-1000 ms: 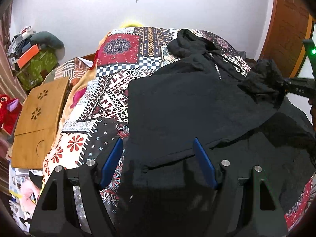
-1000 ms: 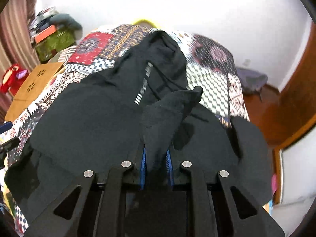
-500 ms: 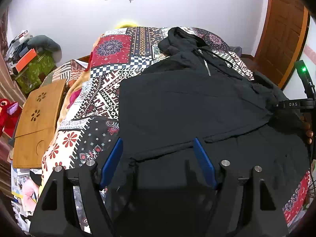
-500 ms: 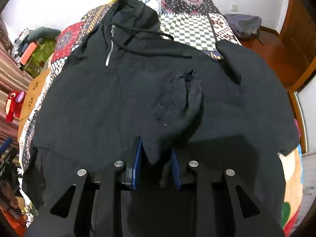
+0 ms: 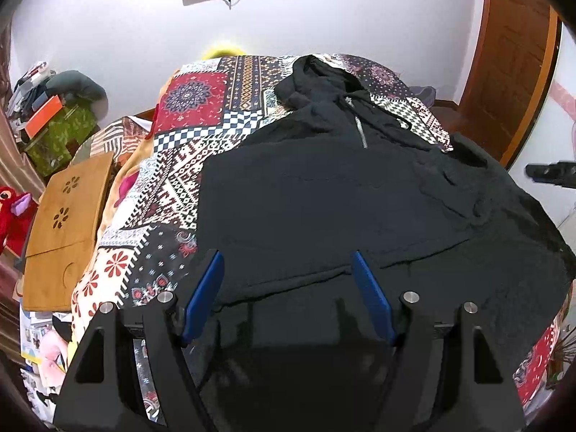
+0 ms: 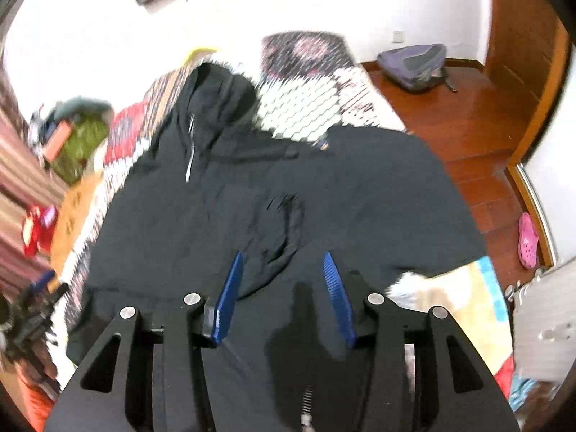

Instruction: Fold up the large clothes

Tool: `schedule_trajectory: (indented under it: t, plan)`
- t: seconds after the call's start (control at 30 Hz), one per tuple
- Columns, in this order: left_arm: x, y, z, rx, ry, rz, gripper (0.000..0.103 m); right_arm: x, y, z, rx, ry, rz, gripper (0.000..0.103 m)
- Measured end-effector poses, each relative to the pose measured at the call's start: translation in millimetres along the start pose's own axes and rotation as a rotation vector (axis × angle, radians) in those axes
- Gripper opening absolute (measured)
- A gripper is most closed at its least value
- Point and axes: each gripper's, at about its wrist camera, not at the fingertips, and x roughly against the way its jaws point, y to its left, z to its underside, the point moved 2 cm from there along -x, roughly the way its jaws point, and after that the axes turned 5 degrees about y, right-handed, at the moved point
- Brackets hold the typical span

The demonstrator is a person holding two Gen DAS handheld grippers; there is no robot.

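On the bed (image 5: 187,165):
Hoodie (image 5: 324,208): black, flat, hood toward far wall, lengthwise.
Left hand-held gripper (image 5: 288,280): wide, empty.
Right hand-held gripper (image 6: 282,280): just opening, sleeve released.

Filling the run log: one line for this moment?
stage: sleeve folded in | black zip hoodie: flat on patchwork bedspread | right gripper: just opened, empty | left gripper: open

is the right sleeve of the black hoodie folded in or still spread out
Folded in: the sleeve lies bunched across the hoodie chest; the right gripper, jaws just opening, stands clear of it.
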Motion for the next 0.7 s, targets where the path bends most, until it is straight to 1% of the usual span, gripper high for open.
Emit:
schedule_trajectory:
  t: [0.07, 0.1, 0.2, 0.3, 0.33, 0.4, 0.47, 0.6, 0.7]
  plan:
    - [0, -6, -5, -0.006, -0.008, 0.001, 0.073, 14, -19, -1, -0.052, -0.035, -0.006, 0.053]
    - [0, -9, -8, -0.008, -0.011, 0.003, 0.073, 20, -30, -2, -0.074, -0.056, 0.001, 0.054]
    - [-1, -18, -18, -0.015, -0.026, 0.013, 0.073, 30, -54, -3, -0.126, -0.089, 0.037, 0.055]
    - [-2, -27, -25, -0.021, -0.037, 0.022, 0.073, 31, -84, -3, -0.201, -0.089, 0.053, 0.055]
    - [-4, -30, -27, -0.023, -0.038, 0.026, 0.074, 28, -96, -2, -0.234, -0.082, 0.047, 0.055]
    - [-8, -35, -29, -0.026, -0.035, 0.030, 0.078, 20, -113, 1, -0.289, -0.061, 0.027, 0.055]
    - [-13, -38, -31, -0.031, -0.029, 0.033, 0.078, 7, -131, 4, -0.352, -0.031, 0.002, 0.055]
    - [-24, -46, -31, -0.039, -0.009, 0.035, 0.078, -26, -154, 14, -0.465, 0.050, -0.061, 0.055]
    - [-31, -50, -31, -0.044, 0.006, 0.031, 0.079, -50, -166, 18, -0.528, 0.098, -0.092, 0.055]
